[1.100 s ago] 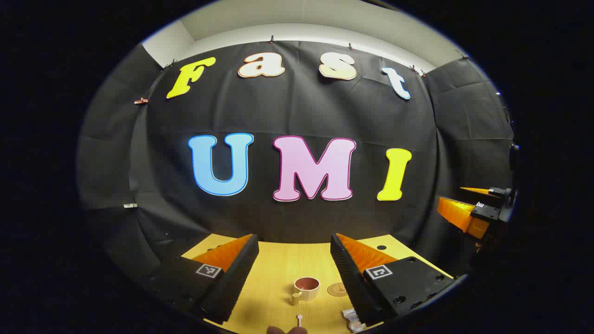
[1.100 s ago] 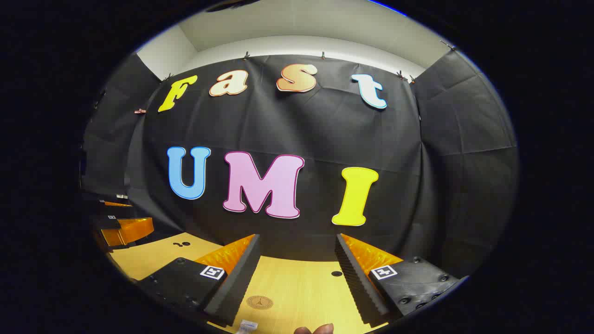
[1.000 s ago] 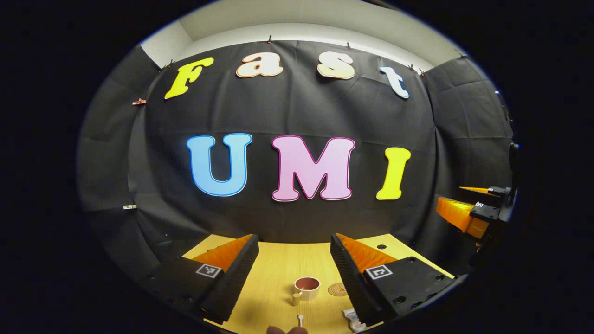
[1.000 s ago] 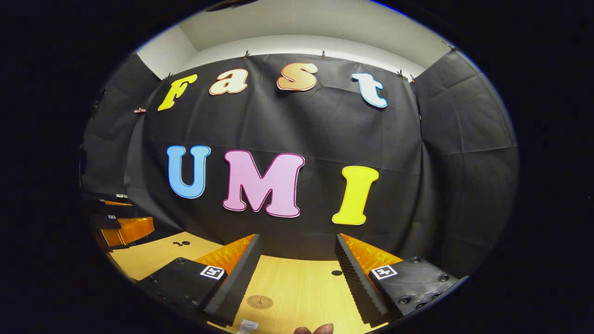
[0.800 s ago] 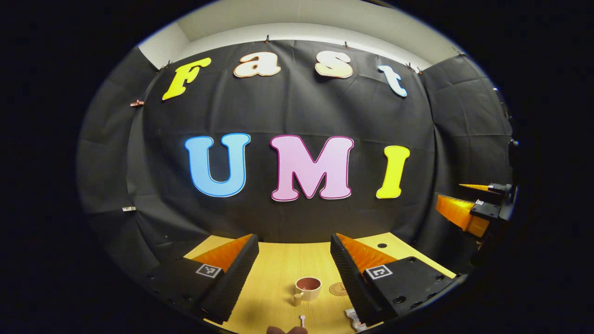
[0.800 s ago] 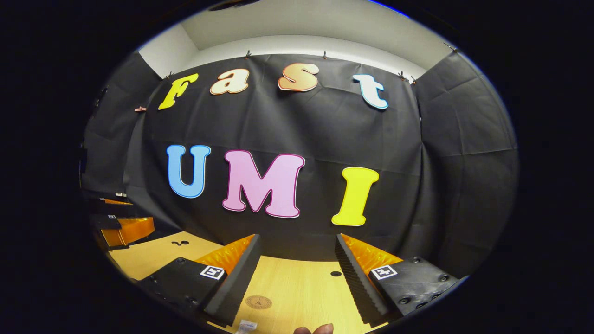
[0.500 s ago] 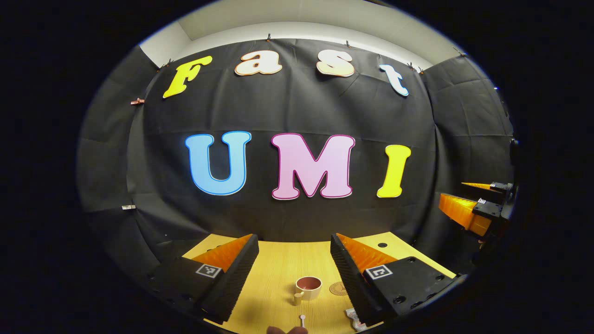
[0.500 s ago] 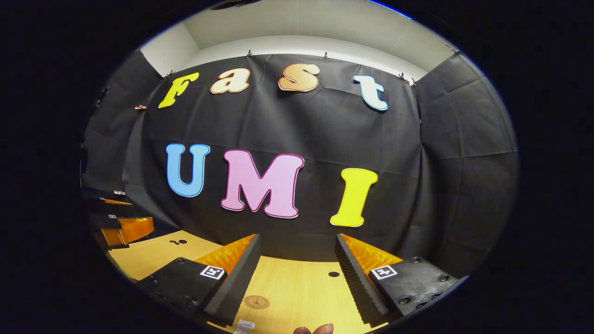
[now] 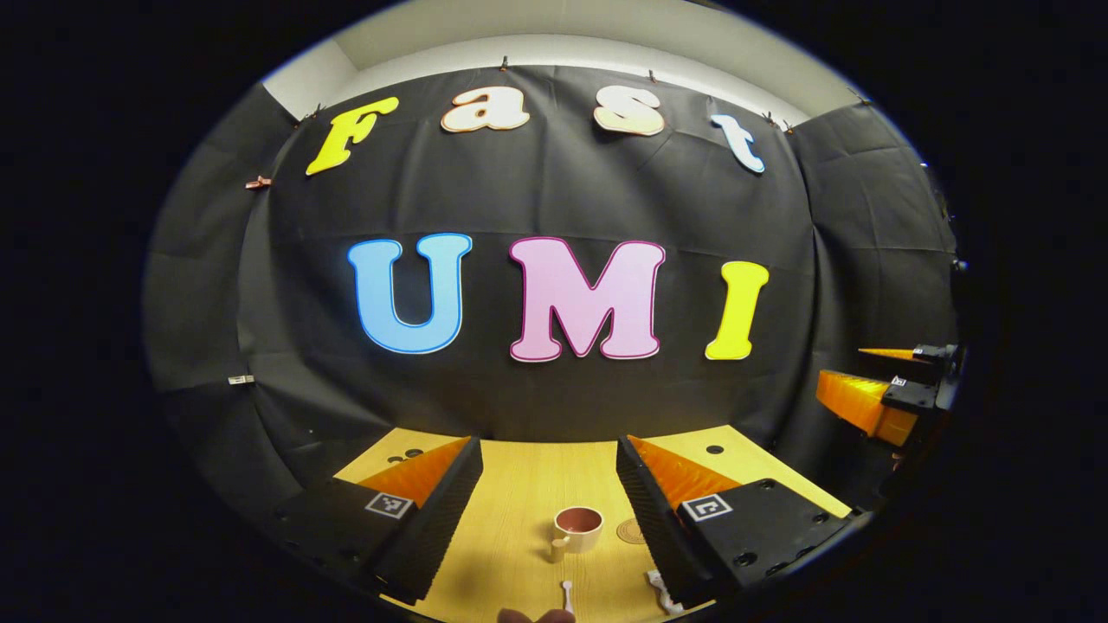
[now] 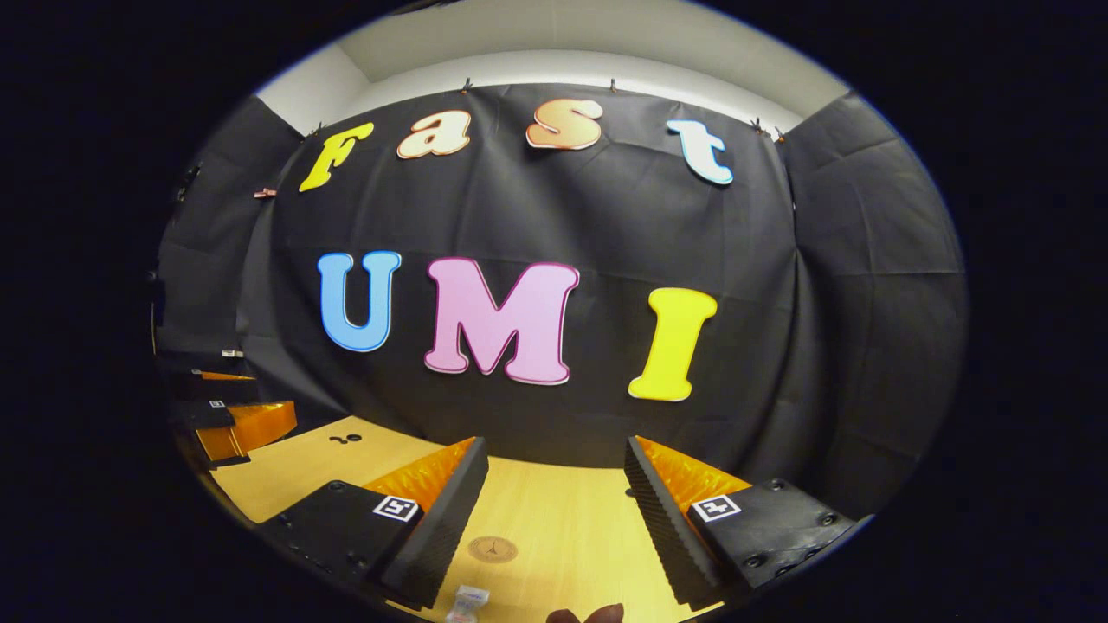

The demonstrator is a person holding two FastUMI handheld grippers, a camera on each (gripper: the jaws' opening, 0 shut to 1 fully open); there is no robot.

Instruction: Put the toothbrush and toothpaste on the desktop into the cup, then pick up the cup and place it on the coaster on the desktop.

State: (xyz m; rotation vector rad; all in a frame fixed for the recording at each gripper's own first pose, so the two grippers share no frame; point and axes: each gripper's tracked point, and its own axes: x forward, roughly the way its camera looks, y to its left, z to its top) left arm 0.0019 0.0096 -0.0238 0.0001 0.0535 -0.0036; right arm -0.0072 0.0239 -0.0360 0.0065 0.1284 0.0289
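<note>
Left gripper view, left to right: left gripper [image 9: 547, 484] low over the worktop [image 9: 519, 484], fingers [image 9: 433, 510] spread wide with nothing between them but bare wood and the things beyond. Cup [image 9: 577, 529] upright on the worktop in the gap between the fingers, handle turned toward the near left, dark reddish inside, nothing standing in it. Toothbrush [image 9: 567, 594] flat on the worktop just nearer than the cup, seen only as a small white end at the bottom edge, touching neither the cup nor a finger. Coaster [image 9: 630, 529] flat just right of the cup, partly hidden behind the right-hand finger. Toothpaste [image 9: 660, 588] lying at the bottom edge beside that same finger, mostly hidden. Far off at the right edge, right gripper [image 9: 874, 381] held above the level of the worktop, fingers apart, empty. Right gripper view, left to right: left gripper [image 10: 227, 408] at the far left edge, above the worktop [image 10: 563, 519]. Own fingers [image 10: 437, 519] spread wide, empty, low over the wood. Toothpaste [image 10: 467, 601] at the bottom edge near the left-hand finger, only its end visible. Coaster [image 10: 492, 549] flat between the fingers, bare, closer to the left-hand one. A fingertip of the person's hand [image 10: 589, 614] just at the bottom edge.
</note>
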